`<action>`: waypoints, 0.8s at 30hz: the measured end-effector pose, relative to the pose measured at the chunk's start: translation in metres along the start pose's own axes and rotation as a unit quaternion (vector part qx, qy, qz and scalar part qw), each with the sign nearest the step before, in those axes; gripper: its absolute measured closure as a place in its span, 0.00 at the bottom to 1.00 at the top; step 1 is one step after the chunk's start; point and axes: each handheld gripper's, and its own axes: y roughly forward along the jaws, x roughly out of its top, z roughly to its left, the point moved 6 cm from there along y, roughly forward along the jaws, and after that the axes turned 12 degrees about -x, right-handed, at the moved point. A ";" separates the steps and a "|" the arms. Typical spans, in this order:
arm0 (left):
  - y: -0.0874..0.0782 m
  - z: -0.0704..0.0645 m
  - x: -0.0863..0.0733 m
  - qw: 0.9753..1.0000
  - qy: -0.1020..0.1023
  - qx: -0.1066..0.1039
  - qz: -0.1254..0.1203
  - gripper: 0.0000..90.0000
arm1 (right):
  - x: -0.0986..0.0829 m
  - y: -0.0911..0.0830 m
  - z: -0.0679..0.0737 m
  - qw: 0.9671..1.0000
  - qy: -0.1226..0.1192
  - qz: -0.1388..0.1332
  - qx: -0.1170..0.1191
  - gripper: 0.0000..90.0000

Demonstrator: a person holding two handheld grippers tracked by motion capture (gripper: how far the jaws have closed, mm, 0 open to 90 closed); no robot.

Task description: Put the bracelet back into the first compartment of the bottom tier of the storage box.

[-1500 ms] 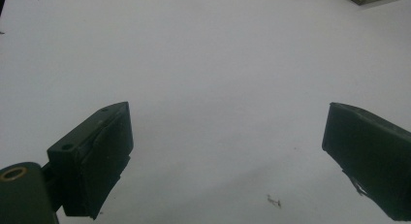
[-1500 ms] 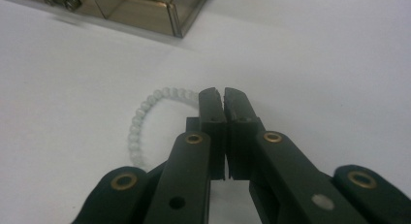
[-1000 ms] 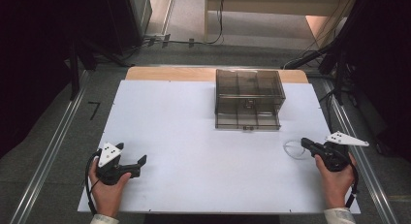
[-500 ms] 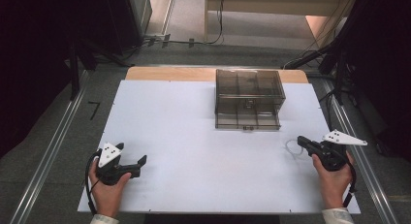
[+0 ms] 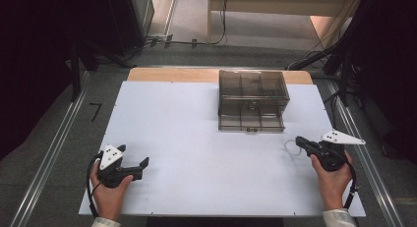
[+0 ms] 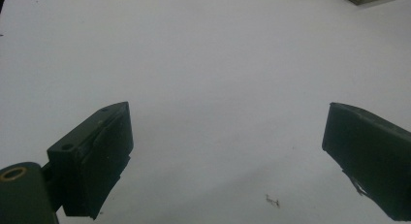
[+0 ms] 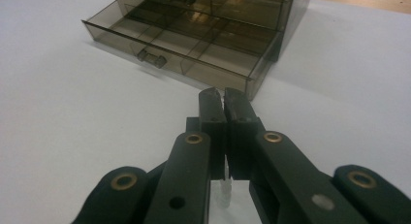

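Note:
A smoky see-through drawer box stands at the back right of the white table. Its bottom drawer is pulled out, and its compartments look bare. My right gripper lies at the table's right side, pointing left toward the box's front right corner. Its jaws are pressed together on a thin clear plastic loop, and a clear bit shows under them. My left gripper rests at the front left, jaws wide open over bare table.
A strip of wood shows at the table's far edge behind the box. Metal rails run along both sides of the table. Cables lie on the floor beyond.
My right gripper has slid a little to the left, toward the box, and the clear loop moved with it. The left gripper has stayed put.

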 end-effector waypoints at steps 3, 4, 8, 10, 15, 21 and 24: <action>0.000 0.000 0.000 1.000 0.001 -0.001 0.000 0.05 | 0.003 0.003 0.006 1.000 -0.003 -0.002 0.005 0.95; 0.000 0.000 0.000 1.000 0.001 0.000 0.000 0.05 | 0.005 0.004 0.009 1.000 -0.004 -0.003 0.009 0.95; 0.000 0.000 0.000 1.000 0.002 0.000 0.000 0.05 | 0.012 0.010 0.019 1.000 -0.009 -0.004 0.015 0.95; 0.000 -0.001 0.000 1.000 0.003 0.000 0.000 0.05 | 0.014 0.012 0.022 1.000 -0.009 -0.006 0.019 0.95; 0.000 -0.001 0.000 1.000 0.003 -0.002 -0.001 0.05 | 0.018 0.018 0.028 1.000 -0.008 -0.006 0.023 0.95; 0.000 -0.001 0.000 1.000 0.003 -0.003 -0.001 0.05 | 0.021 0.021 0.032 1.000 -0.008 -0.008 0.028 0.95; 0.000 -0.001 0.000 1.000 0.003 -0.003 -0.001 0.05 | 0.023 0.025 0.035 0.999 -0.009 -0.006 0.031 0.95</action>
